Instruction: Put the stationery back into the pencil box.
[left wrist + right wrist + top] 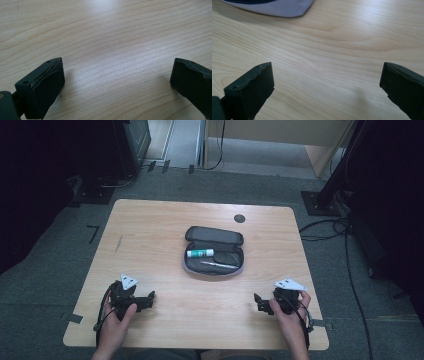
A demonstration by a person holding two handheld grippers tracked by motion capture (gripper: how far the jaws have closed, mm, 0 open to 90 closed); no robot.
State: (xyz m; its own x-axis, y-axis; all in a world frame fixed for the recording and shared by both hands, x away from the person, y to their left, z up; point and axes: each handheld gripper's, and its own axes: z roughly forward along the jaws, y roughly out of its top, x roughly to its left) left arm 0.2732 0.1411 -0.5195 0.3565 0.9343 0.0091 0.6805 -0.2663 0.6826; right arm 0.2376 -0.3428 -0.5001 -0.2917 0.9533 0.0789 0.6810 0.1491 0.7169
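Observation:
An open grey pencil case (214, 251) lies at the middle of the wooden table (160, 227). Inside it rest a white glue stick with a green label (200, 253) and a silver pen (218, 265). My left gripper (144, 301) sits near the front left of the table, open, with bare wood between its jaws (117, 75). My right gripper (261, 304) sits near the front right, also open over bare wood (327, 80). The case's pale edge (279, 8) shows at the top of the right gripper view.
A small dark round grommet (239, 218) sits in the table's far side. Around the table are grey carpet, black stand bases (320, 202) and cables (330, 227) at the right.

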